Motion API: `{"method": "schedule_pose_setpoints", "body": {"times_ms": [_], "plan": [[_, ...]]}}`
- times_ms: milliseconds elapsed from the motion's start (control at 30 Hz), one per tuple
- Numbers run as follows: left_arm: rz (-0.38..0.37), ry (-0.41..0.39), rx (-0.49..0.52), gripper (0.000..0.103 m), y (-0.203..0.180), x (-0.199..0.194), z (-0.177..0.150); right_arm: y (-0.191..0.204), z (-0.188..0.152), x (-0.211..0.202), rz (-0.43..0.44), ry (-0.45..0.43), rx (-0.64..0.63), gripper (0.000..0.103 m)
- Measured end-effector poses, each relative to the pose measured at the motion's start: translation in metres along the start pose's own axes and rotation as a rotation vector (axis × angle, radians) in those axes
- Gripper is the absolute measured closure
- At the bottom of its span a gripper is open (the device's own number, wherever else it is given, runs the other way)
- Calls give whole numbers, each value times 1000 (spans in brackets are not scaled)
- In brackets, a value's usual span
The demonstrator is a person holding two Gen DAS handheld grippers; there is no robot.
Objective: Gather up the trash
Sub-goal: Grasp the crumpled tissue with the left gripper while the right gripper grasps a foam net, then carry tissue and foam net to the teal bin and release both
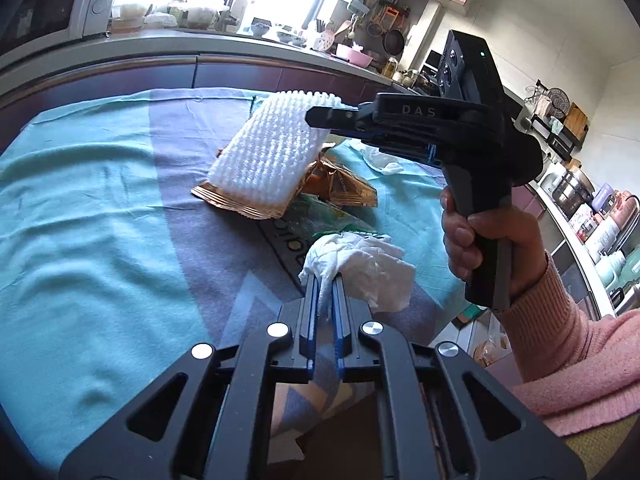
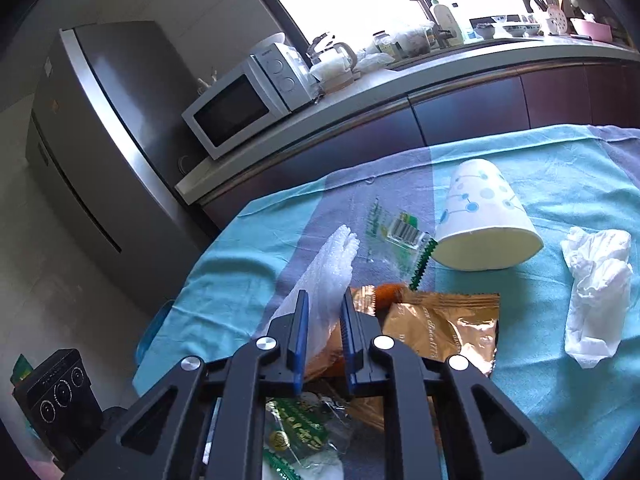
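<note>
2 tissue wads (image 2: 598, 292), 1 paper cup (image 2: 486, 216), 1 foam sleeve (image 1: 272, 152), 1 gold wrapper (image 2: 444, 328)

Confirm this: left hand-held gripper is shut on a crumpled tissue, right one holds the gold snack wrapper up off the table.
Not quite. The right hand-held gripper holds the white foam net, not the gold wrapper, which lies on the table; the left wrist view shows it. The left hand-held gripper is shut on the tissue.

gold wrapper (image 1: 336, 190) partly hidden under white foam net (image 1: 268, 156), green wrapper (image 2: 296, 432) cut off at the bottom edge, letters on the cloth (image 1: 292, 248) half covered by tissue (image 1: 360, 264)
</note>
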State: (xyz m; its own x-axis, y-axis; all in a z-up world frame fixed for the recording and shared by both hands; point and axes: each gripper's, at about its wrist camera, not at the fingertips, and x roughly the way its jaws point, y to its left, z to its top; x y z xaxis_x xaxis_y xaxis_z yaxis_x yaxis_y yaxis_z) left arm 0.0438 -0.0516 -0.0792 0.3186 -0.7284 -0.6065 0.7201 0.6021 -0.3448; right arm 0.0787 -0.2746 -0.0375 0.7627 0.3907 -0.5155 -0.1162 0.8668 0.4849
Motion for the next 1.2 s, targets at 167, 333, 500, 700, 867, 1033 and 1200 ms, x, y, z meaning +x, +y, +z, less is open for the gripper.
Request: {"method": "schedule_pose_setpoints", "body": {"times_ms": [167,333,500,700,867,1033,1200], "plan": [[23,-35,-18,96,9,-27,-5,9,3,-8,23,-25,-19,91],[63,-77,-26,96,15,-55,-9,19,5,-13,54,-44,-36,91],[98,-124,-31,96,21,-82,-11,36,9,-13,96,-54,-62,91],[181,-193,-76,96,43,-119,-12,66,15,4,167,-36,-104,91],[268,-243,-126,96,67,-151,-16,96,19,29,228,-4,-142,91],[375,-289,-194,96,93,-187,-28,126,21,60,307,43,-157,91],[494,-322,-285,96,126,-221,-46,165,21,95,369,78,-189,91]]}}
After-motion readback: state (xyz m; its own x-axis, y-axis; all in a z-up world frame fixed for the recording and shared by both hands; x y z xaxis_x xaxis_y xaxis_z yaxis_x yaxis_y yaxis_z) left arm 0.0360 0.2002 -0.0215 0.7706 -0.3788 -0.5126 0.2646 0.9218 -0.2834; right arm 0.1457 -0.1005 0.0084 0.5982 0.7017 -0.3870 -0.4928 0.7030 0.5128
